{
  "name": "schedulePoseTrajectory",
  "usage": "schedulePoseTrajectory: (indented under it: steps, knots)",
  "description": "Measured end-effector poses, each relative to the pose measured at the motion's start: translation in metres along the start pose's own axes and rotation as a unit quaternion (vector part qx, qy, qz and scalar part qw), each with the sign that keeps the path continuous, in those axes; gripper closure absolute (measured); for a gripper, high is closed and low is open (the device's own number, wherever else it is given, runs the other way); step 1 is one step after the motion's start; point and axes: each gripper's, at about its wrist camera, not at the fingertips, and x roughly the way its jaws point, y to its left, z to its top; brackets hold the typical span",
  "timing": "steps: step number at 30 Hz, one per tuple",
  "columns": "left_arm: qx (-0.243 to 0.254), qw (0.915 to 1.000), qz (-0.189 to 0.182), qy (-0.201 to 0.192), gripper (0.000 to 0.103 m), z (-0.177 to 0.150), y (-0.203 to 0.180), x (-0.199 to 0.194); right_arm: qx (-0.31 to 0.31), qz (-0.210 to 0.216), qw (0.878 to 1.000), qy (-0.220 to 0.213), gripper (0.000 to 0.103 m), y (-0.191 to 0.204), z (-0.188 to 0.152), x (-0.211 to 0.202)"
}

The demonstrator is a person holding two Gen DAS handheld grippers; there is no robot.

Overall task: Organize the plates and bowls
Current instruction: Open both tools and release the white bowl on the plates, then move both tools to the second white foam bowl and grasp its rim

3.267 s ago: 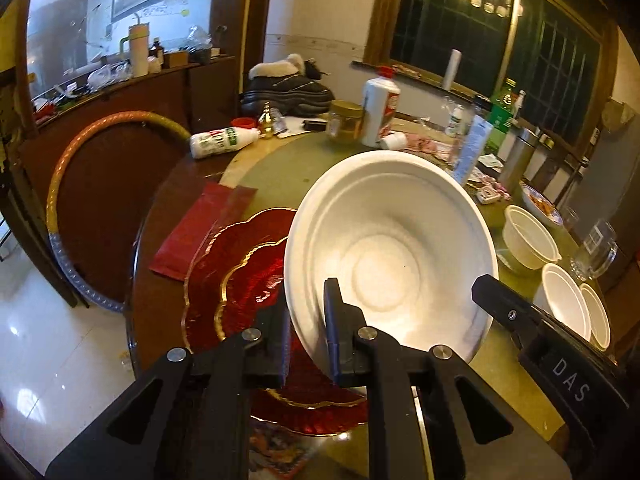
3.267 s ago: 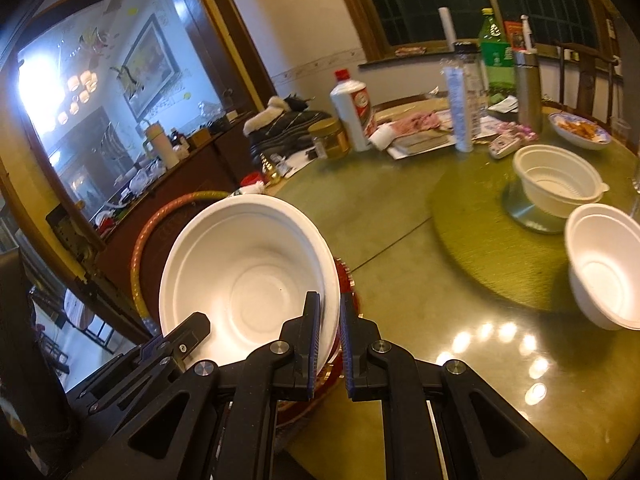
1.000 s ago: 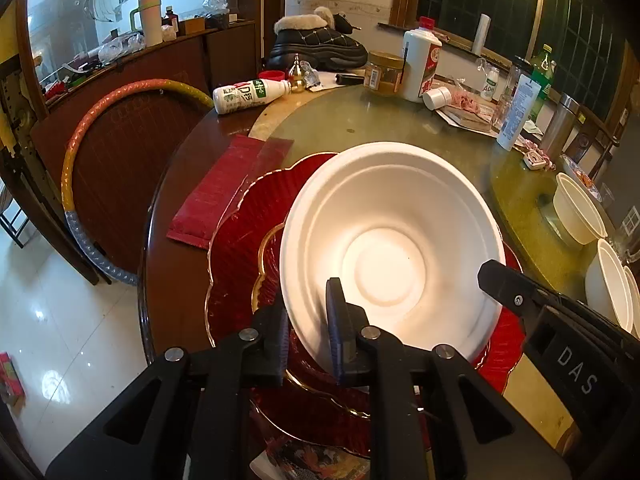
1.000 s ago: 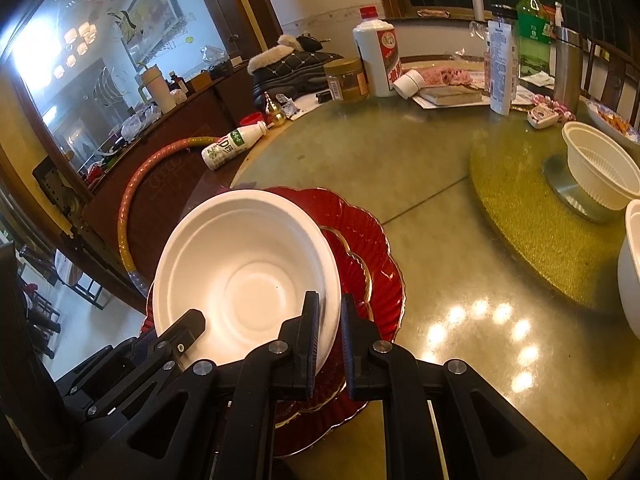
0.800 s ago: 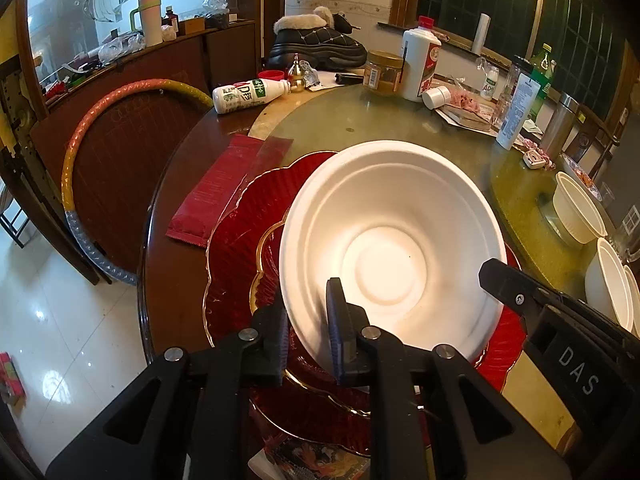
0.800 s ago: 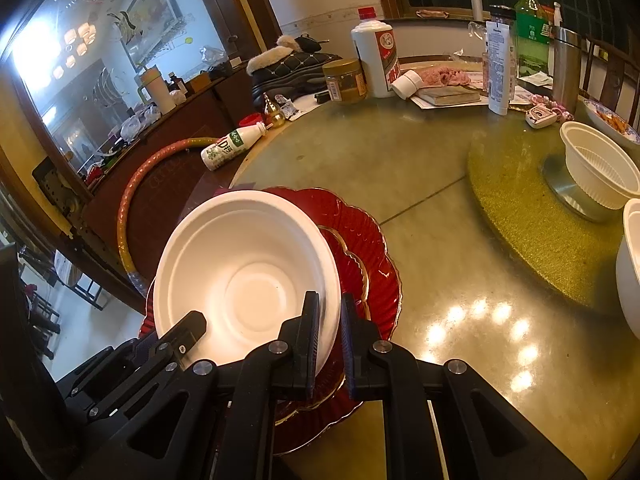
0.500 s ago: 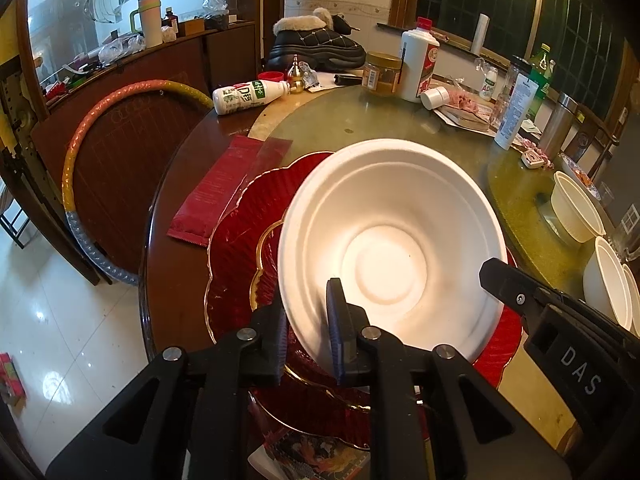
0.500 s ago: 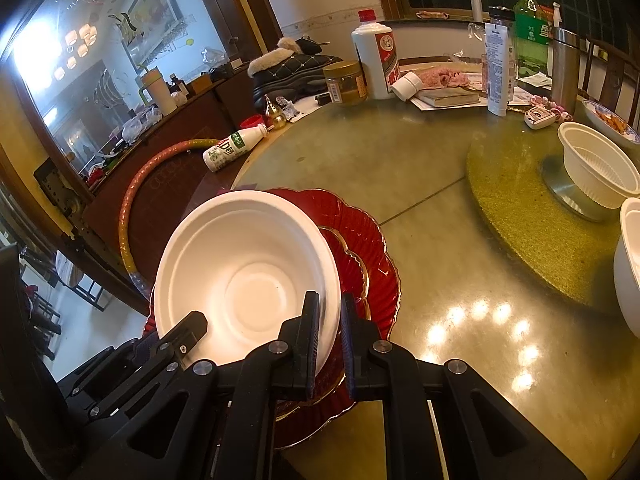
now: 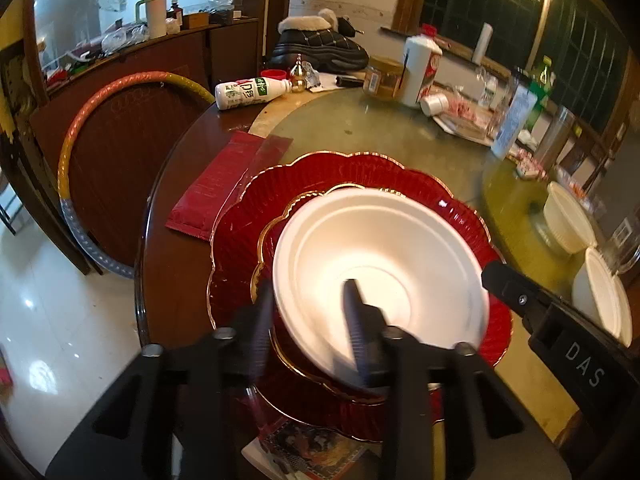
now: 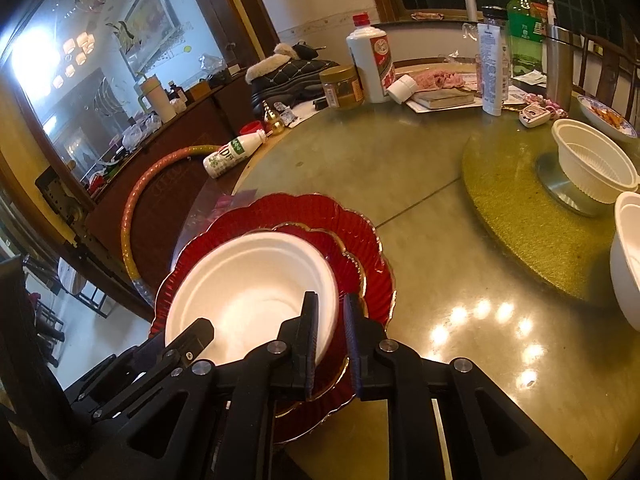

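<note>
Bowl: white bowl (image 9: 380,264) is sitting on the small red plate (image 10: 344,256), which is lying on the large red plate (image 9: 360,176), near table (image 10: 420,240) edge.
L gripper (image 9: 308,312): jaws have just been opening; now standing apart w/ bowl rim between them, pads not pressing; fingers blurred.
R gripper (image 10: 330,320): jaws have just been opening a little; narrow gap straddling opposite rim, no clamp visible.
Other bowls: two more white bowls (image 10: 592,168) are standing well apart, to the right.
</note>
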Motion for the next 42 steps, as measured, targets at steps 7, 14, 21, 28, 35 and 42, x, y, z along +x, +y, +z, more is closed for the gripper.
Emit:
schedulePoseTrajectory:
  steps: [7, 14, 21, 28, 35, 42]
  knots:
    - [-0.062, 0.9961, -0.005, -0.063, 0.044, 0.007, 0.016, -0.028, 0.044, 0.031, 0.997, -0.046, 0.05, -0.015, 0.004, -0.027]
    - [-0.104, 0.9799, -0.03, -0.168, 0.019, 0.015, -0.001, -0.076, 0.098, 0.053, 0.988, -0.111, 0.026, -0.066, 0.005, -0.086]
    - [0.042, 0.9845, -0.152, -0.078, 0.019, 0.014, -0.108, -0.062, 0.164, 0.011, 0.977, -0.138, 0.026, -0.156, -0.011, -0.141]
    - [0.131, 0.9616, -0.237, 0.043, 0.019, 0.005, -0.216, -0.031, 0.263, -0.044, 0.955, -0.128, 0.024, -0.259, -0.04, -0.174]
    - [0.156, 0.96, -0.213, 0.094, 0.019, -0.007, -0.271, 0.003, 0.318, -0.021, 0.944, -0.085, 0.024, -0.317, -0.052, -0.159]
    - [0.16, 0.9617, -0.194, 0.108, 0.026, -0.019, -0.291, 0.018, 0.342, -0.025, 0.937, -0.067, 0.038, -0.337, -0.047, -0.136]
